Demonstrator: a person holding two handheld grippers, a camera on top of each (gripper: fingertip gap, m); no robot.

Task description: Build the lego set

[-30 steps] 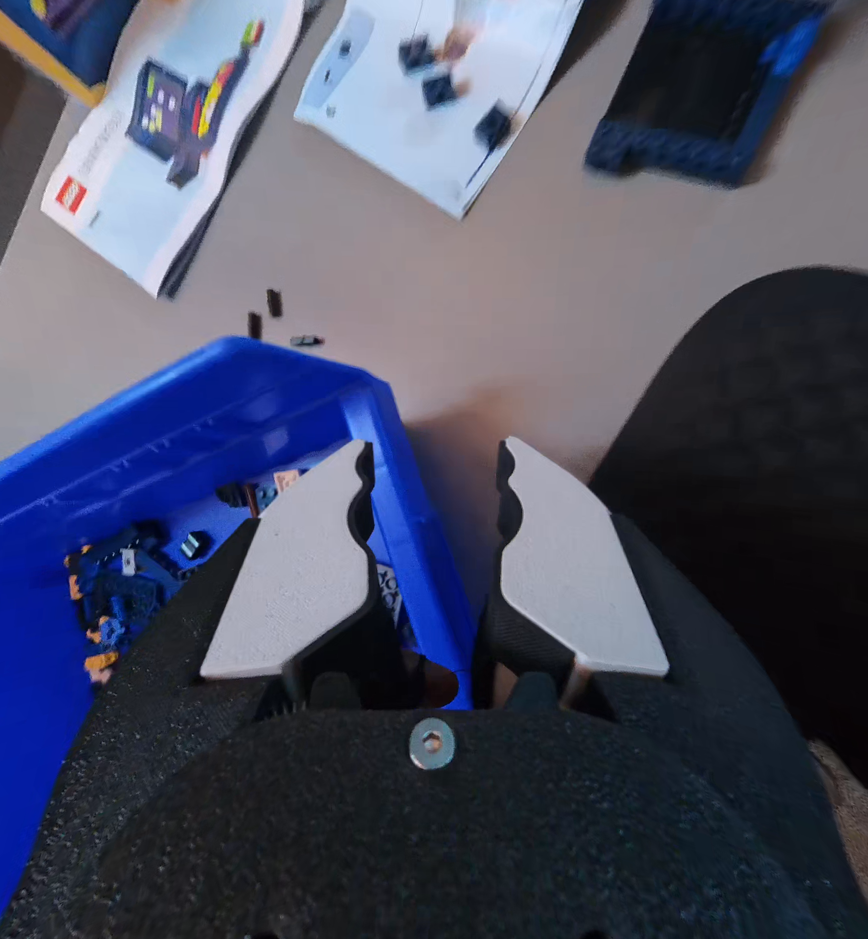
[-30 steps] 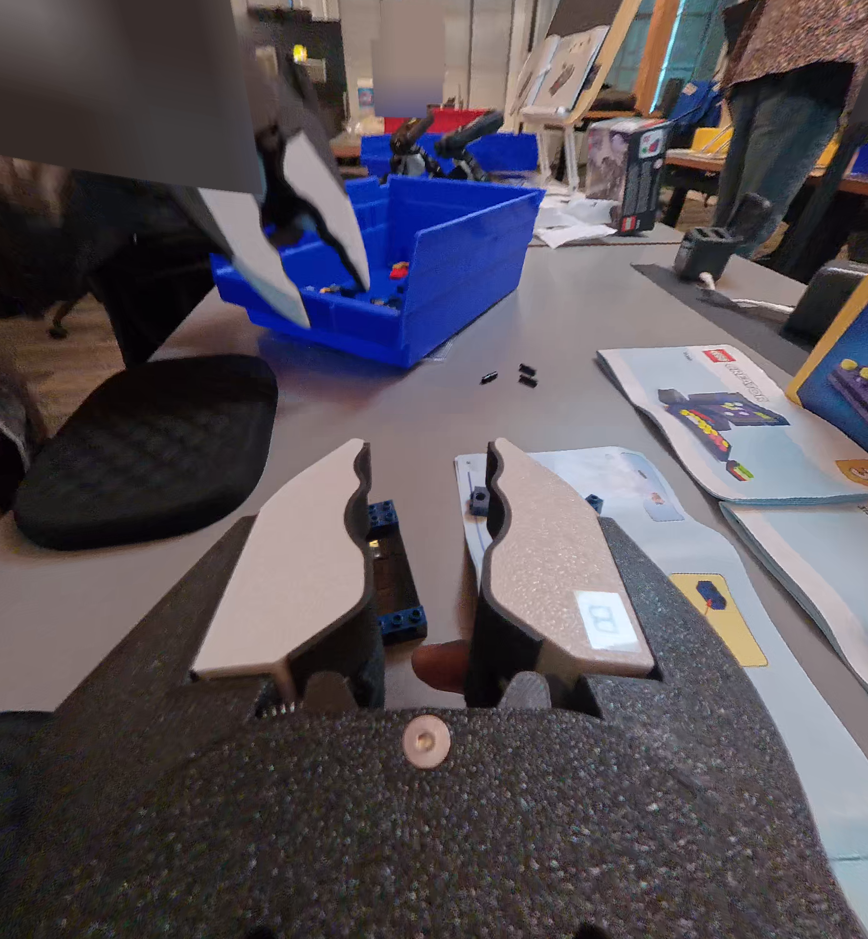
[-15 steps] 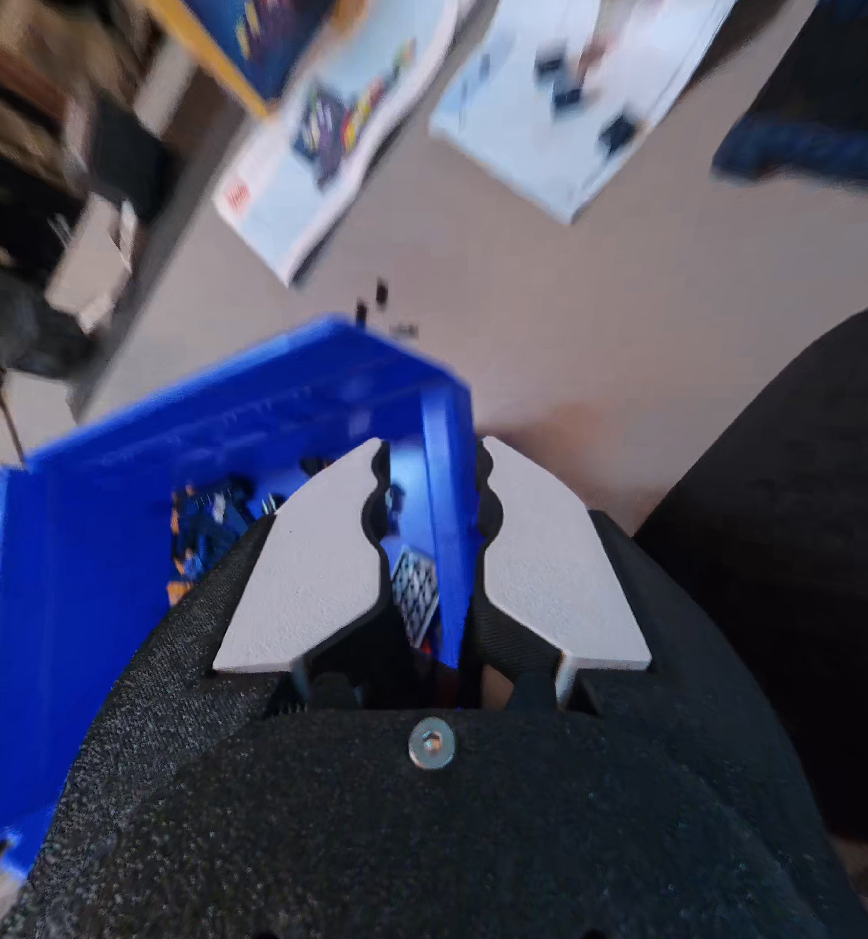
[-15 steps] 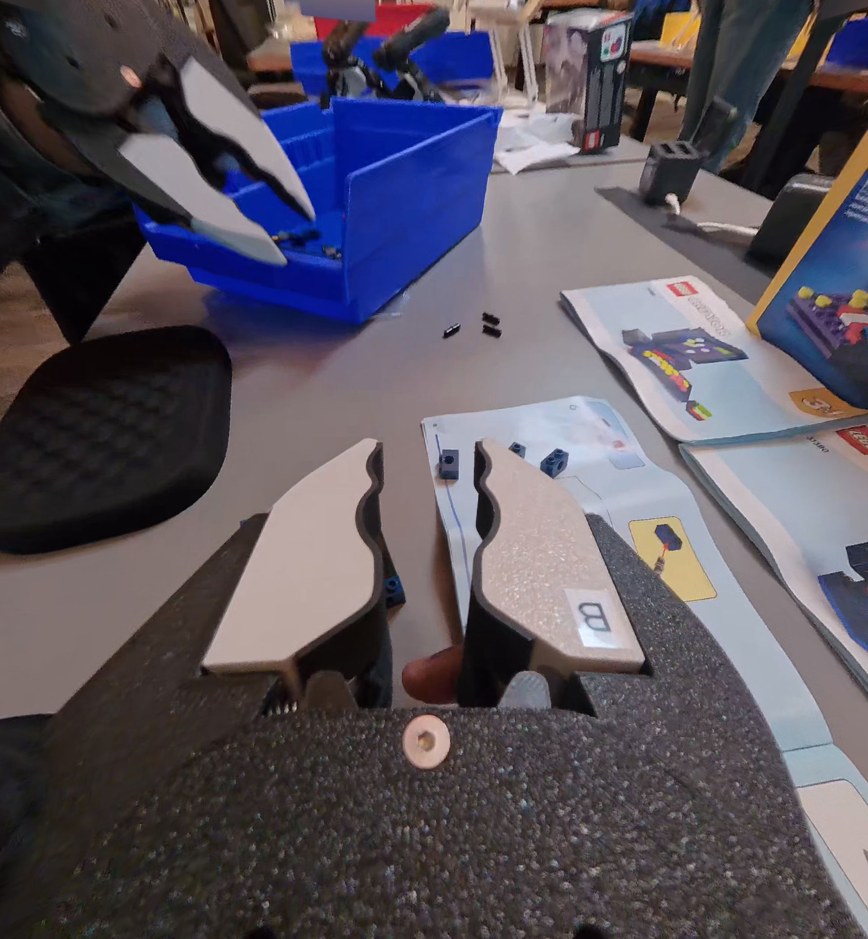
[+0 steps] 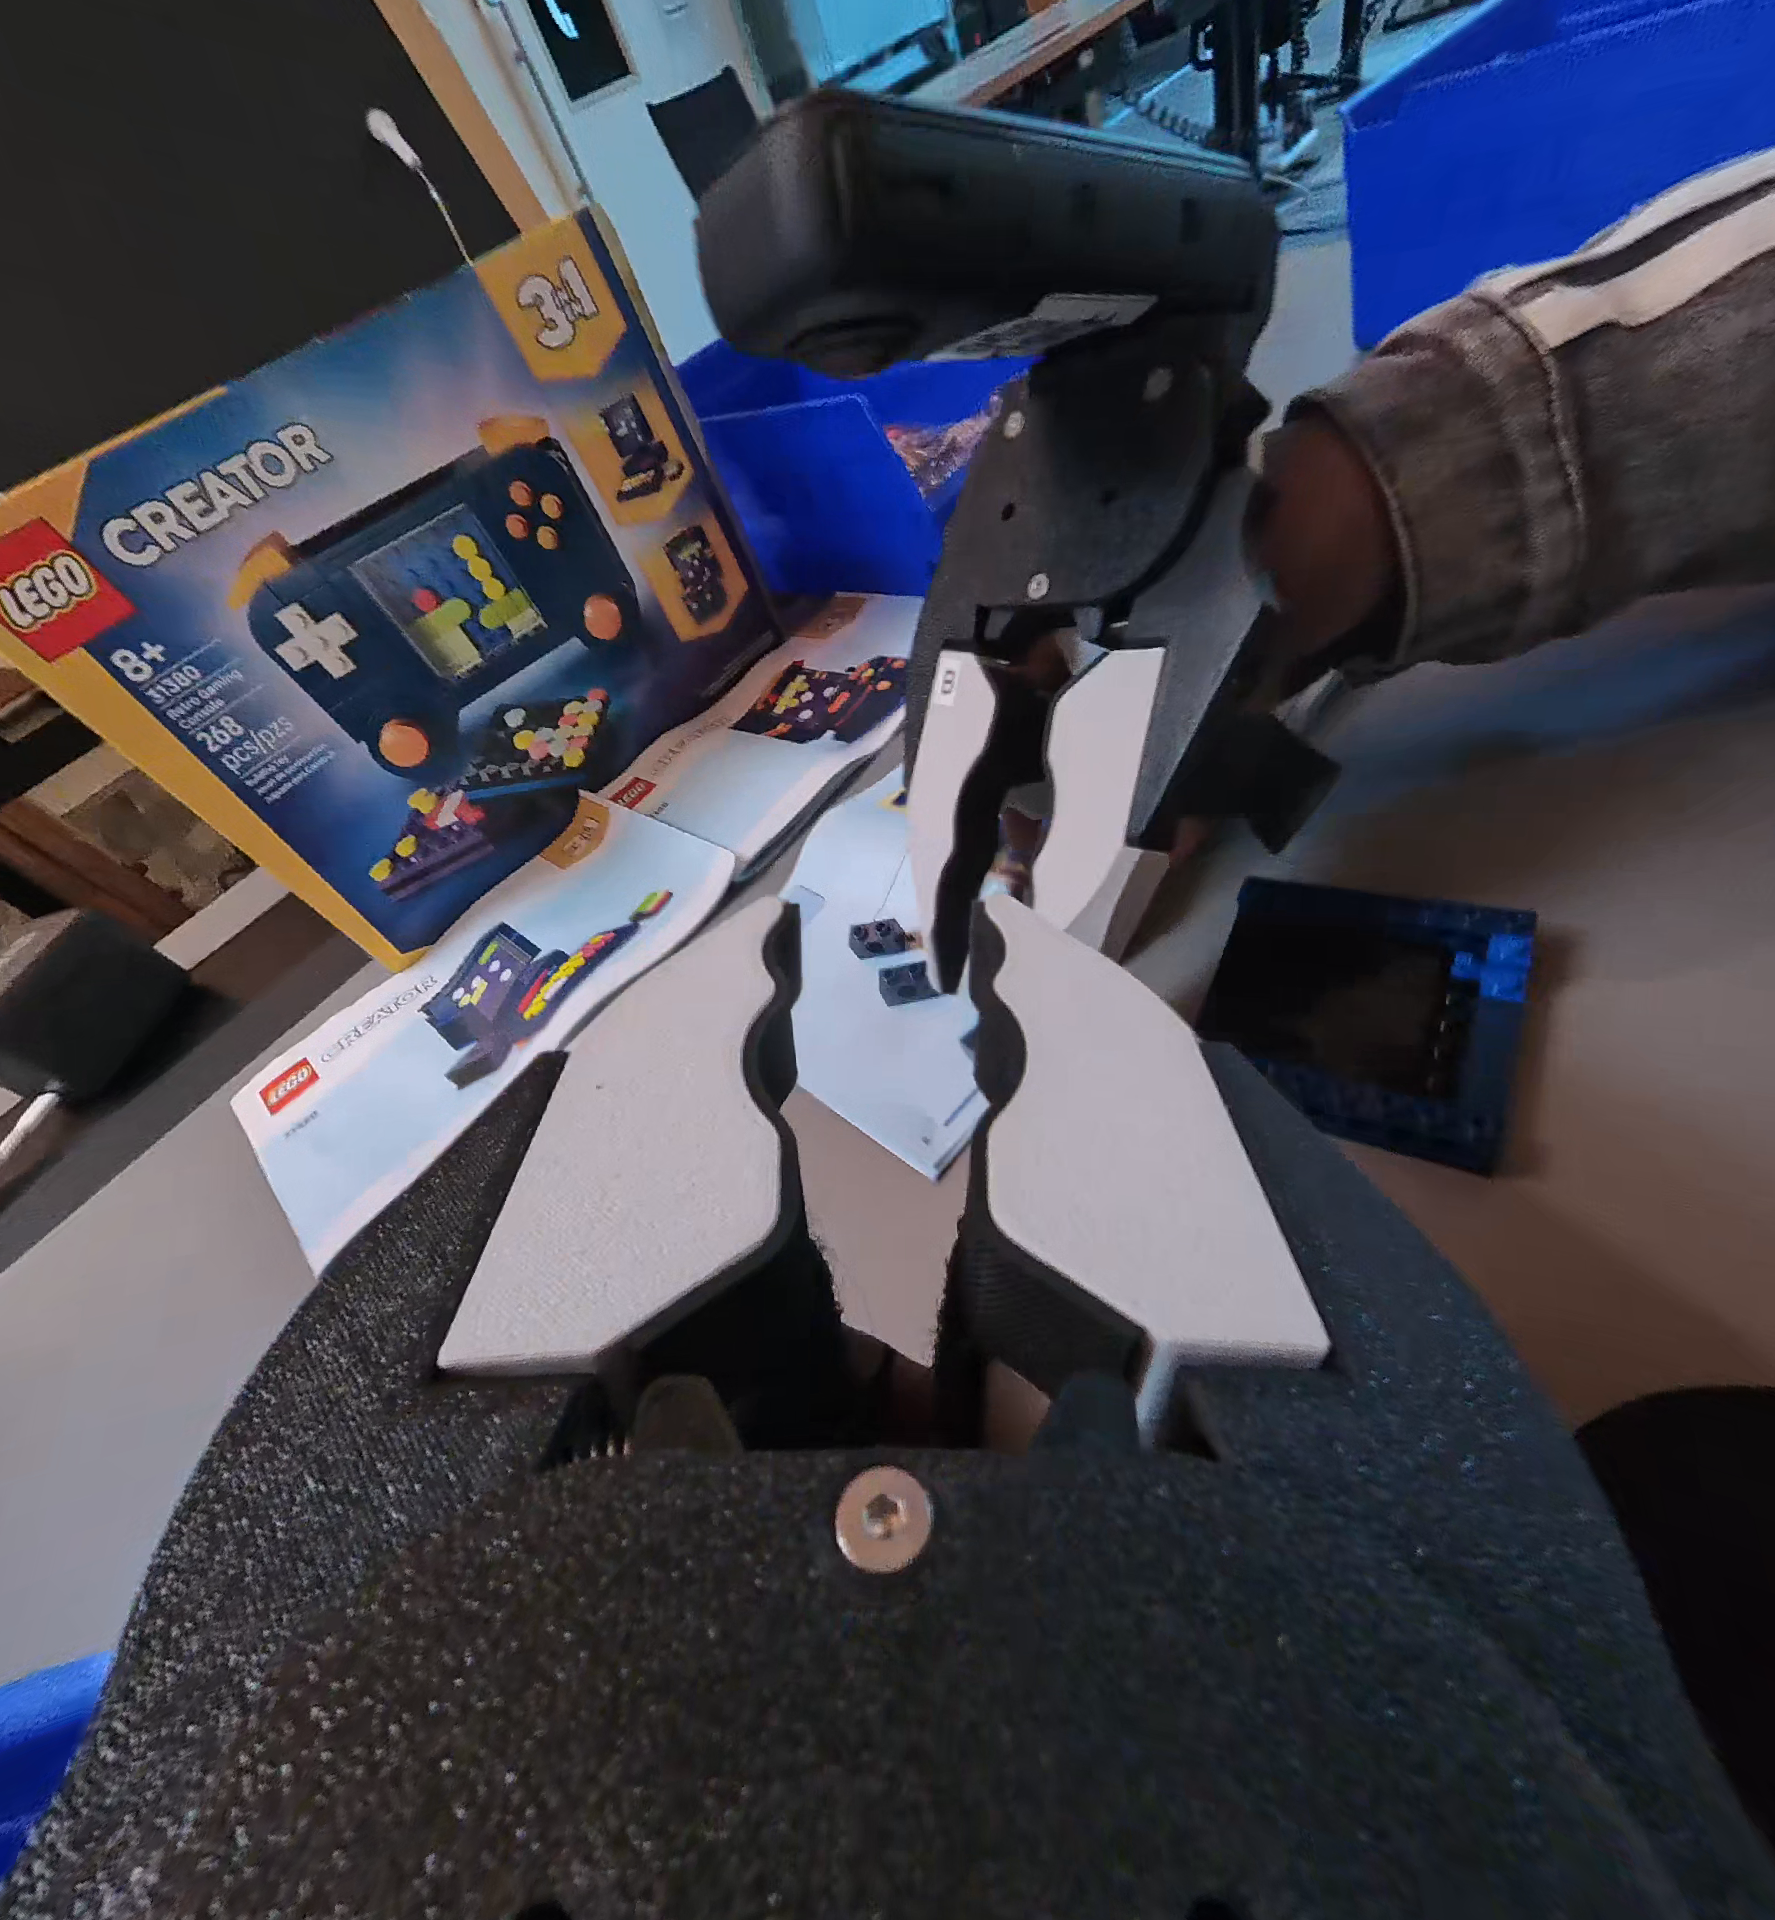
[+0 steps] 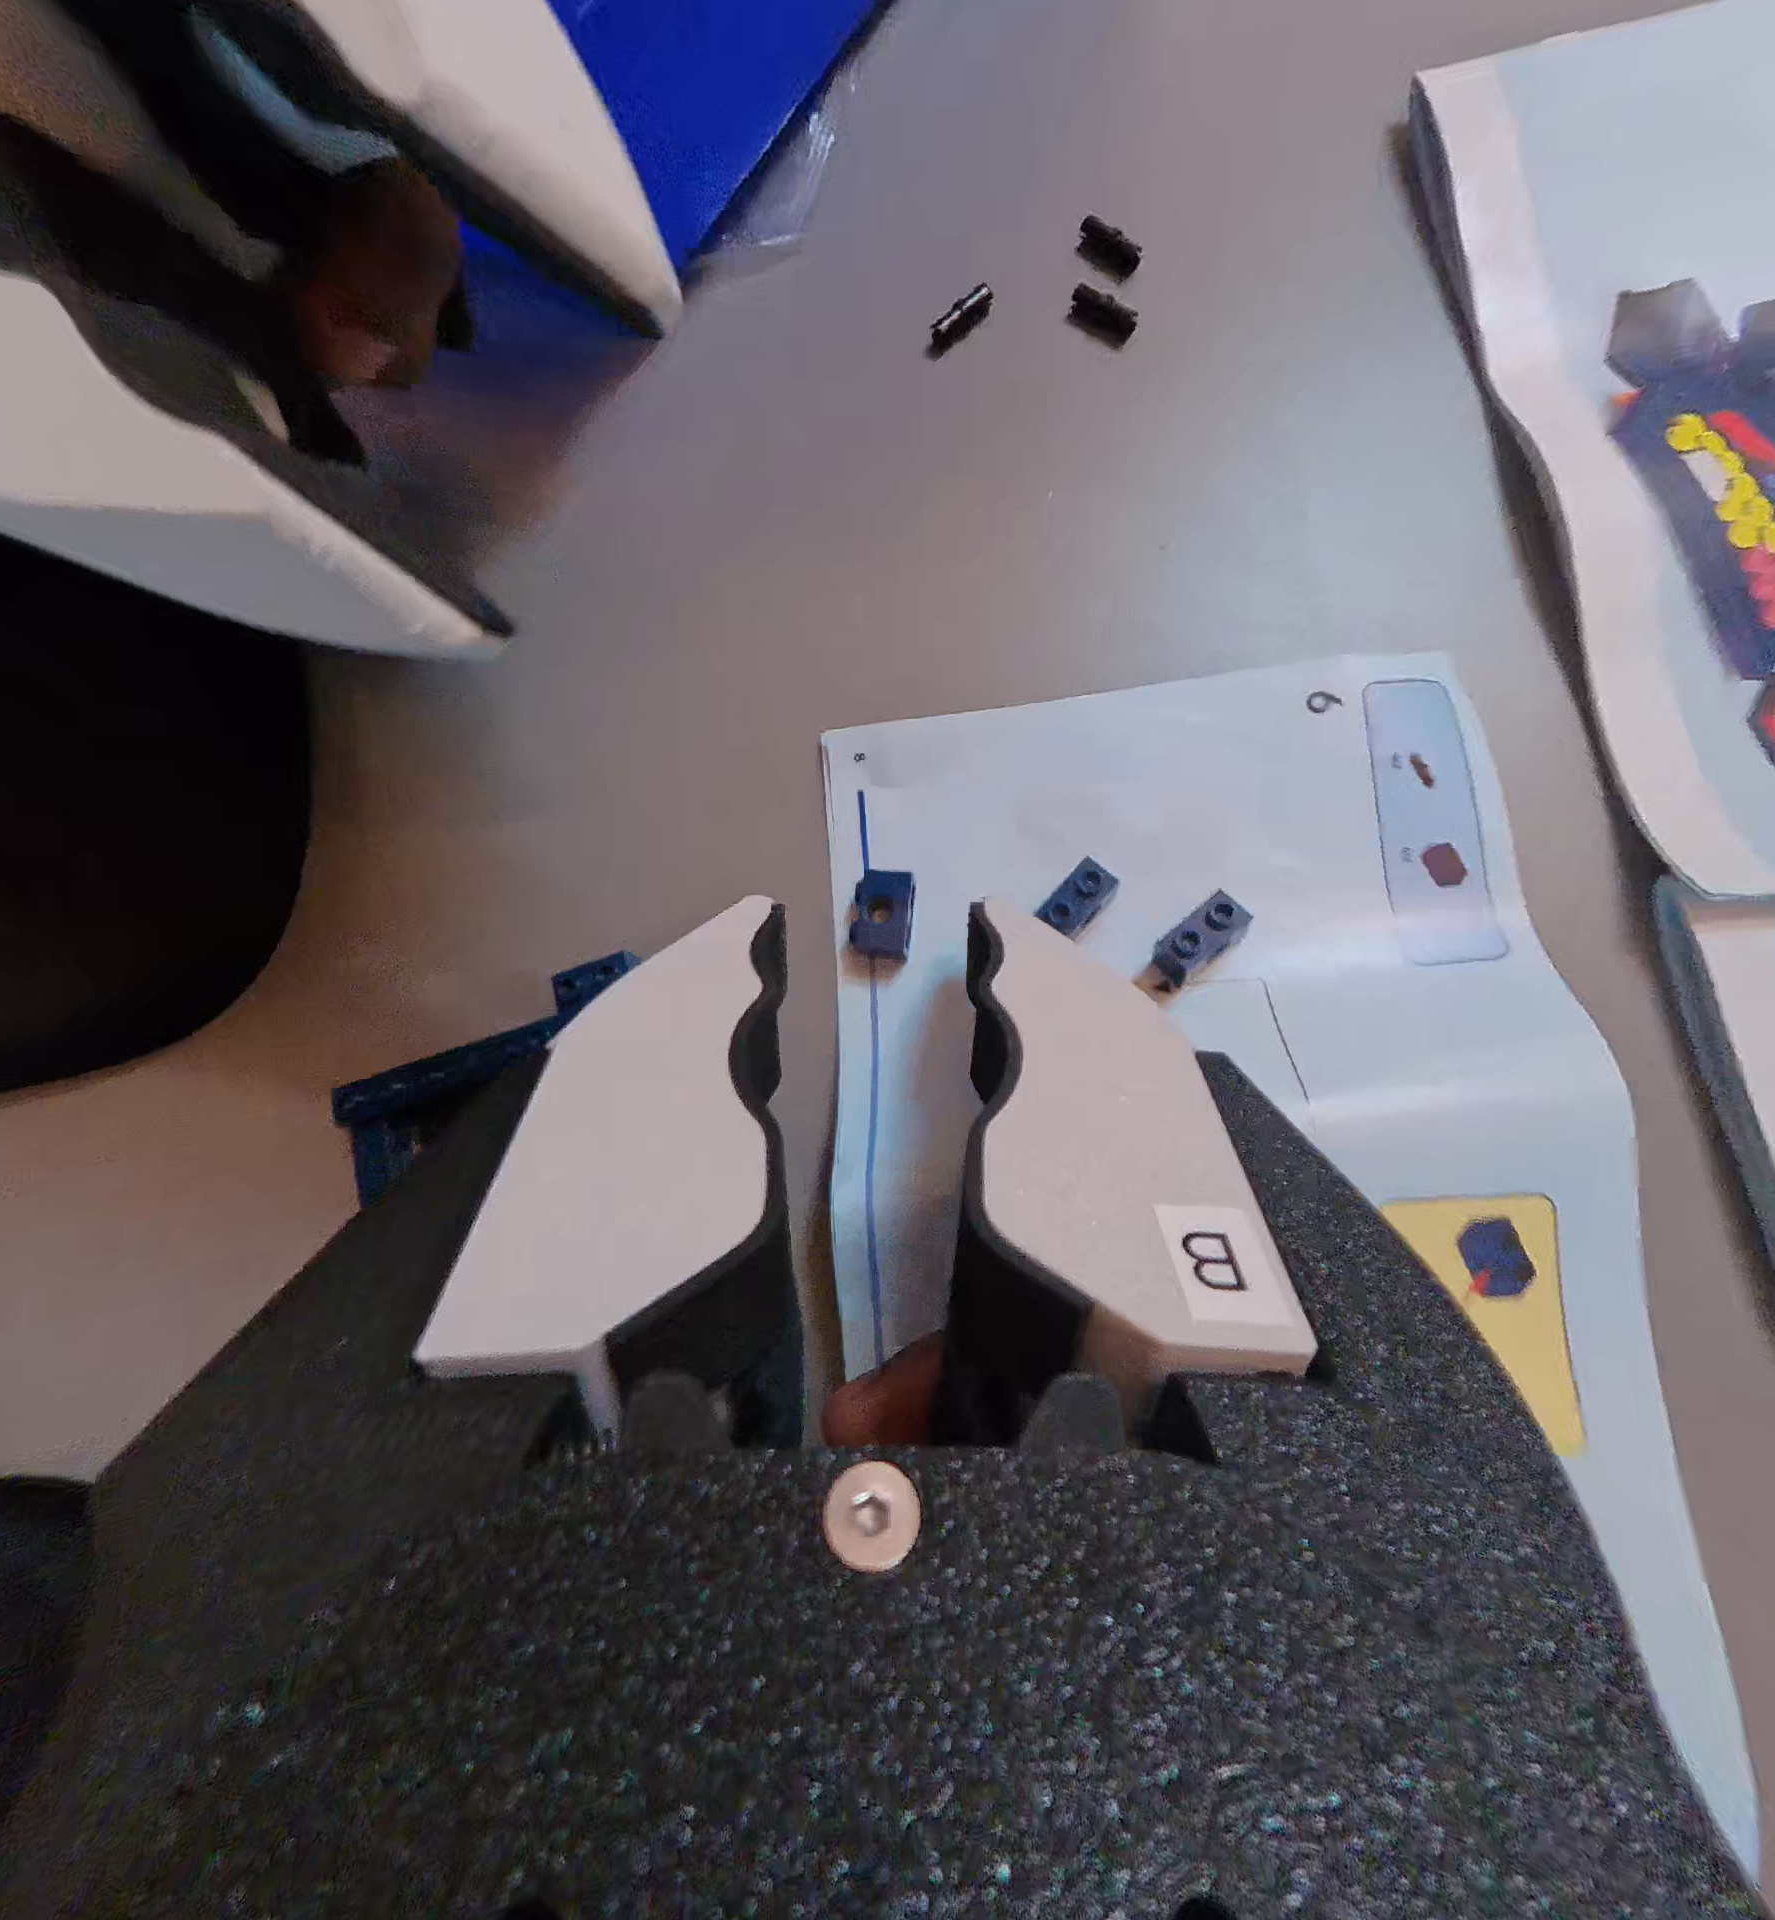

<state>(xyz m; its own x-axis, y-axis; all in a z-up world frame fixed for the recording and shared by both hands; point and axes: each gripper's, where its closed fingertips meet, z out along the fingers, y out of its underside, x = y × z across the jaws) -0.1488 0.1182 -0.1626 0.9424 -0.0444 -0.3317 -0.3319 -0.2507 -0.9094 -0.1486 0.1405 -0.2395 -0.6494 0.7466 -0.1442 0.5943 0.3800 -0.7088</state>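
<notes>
My right gripper (image 6: 875,925) is open and empty. It hangs over the left edge of an open instruction booklet (image 6: 1174,1039). A small dark blue brick (image 6: 881,914) lies on the page just ahead of its fingertips, untouched. Two more dark blue bricks (image 6: 1078,894) (image 6: 1203,930) lie to the right. My left gripper (image 5: 881,925) is open and empty, above the table and facing the booklets. The right gripper also shows in the left wrist view (image 5: 1028,914), pointing down at the bricks (image 5: 904,982). The left gripper shows at the top left of the right wrist view (image 6: 571,473).
A dark blue brick frame (image 5: 1382,1029) lies on the table beside the booklet. Three black pins (image 6: 1106,249) lie farther out. A blue bin (image 6: 717,104) stands behind the left gripper. A toy set box (image 5: 343,623) and more booklets (image 5: 509,997) are across the table. A black pad (image 6: 83,831) lies at the left. Across from one pair of fingers to the other is roughly 8 cm.
My left gripper swung up from over the blue bin's wall to face the box and booklets, its jaws narrowing on nothing. My right gripper tipped down and moved forward over the open booklet.
</notes>
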